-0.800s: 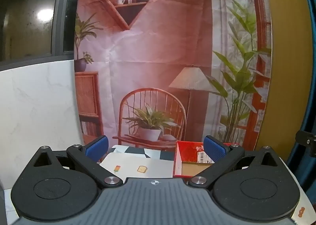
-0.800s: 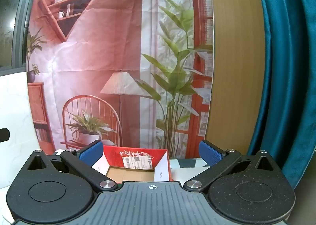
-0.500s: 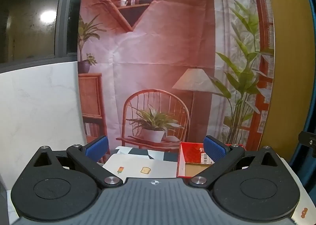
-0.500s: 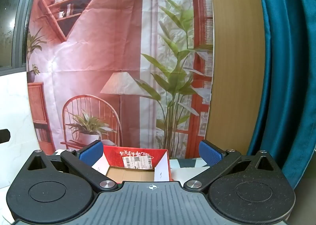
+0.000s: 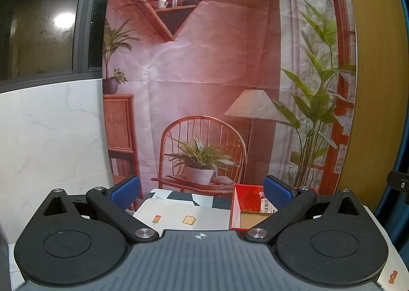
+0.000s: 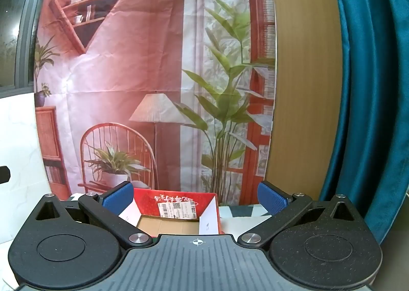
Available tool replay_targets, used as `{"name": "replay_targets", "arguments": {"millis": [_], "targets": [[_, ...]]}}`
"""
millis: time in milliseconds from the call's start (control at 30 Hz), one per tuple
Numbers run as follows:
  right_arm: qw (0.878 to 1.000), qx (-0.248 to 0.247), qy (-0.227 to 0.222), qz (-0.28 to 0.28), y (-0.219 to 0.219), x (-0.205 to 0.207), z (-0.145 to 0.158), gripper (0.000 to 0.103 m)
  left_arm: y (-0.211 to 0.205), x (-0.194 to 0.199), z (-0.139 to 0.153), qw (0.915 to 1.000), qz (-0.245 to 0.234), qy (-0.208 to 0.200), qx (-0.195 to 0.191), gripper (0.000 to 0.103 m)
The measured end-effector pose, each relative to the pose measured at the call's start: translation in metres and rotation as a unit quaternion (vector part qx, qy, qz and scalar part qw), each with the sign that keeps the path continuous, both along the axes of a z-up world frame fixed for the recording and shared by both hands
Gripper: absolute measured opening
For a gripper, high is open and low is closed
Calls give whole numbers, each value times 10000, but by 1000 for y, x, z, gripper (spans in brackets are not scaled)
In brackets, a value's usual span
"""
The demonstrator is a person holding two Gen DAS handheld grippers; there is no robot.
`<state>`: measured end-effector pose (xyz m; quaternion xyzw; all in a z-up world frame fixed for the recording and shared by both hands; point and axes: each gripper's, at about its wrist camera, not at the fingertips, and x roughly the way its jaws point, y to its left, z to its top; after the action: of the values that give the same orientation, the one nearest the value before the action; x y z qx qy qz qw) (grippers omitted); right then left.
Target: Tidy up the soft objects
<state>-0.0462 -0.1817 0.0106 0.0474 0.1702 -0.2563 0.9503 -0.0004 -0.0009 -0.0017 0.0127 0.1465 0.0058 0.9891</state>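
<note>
An open red cardboard box (image 6: 179,214) with a brown inside and a white barcode label stands on the table, straight ahead between my right gripper's fingers. It also shows in the left wrist view (image 5: 246,208), ahead to the right. My left gripper (image 5: 200,192) is open and empty, held above the table. My right gripper (image 6: 195,197) is open and empty, just in front of the box. No soft object is in view.
A white mat (image 5: 184,217) with small food pictures lies left of the box on a black-and-white checked cloth (image 5: 204,197). A printed room backdrop (image 5: 204,86) hangs behind. A white marble wall (image 5: 51,137) is left, a wood panel (image 6: 306,86) and teal curtain (image 6: 370,86) right.
The left view has shifted slightly, the scene sliding right and down a little. The right gripper has held still. Both grippers stay open.
</note>
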Motion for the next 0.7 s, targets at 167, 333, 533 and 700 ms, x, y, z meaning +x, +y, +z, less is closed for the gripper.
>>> {"name": "replay_targets", "arguments": {"millis": [167, 333, 533, 700], "targets": [[10000, -3, -3, 7, 0, 0, 0, 103, -1, -1, 0, 10000, 0, -2, 2, 103], [10000, -3, -5, 5, 1, 0, 0, 103, -1, -1, 0, 10000, -2, 10, 4, 103], [10000, -6, -6, 5, 2, -1, 0, 103, -2, -1, 0, 10000, -8, 9, 5, 103], [10000, -9, -6, 5, 3, -1, 1, 103, -2, -1, 0, 10000, -10, 7, 5, 103]]}}
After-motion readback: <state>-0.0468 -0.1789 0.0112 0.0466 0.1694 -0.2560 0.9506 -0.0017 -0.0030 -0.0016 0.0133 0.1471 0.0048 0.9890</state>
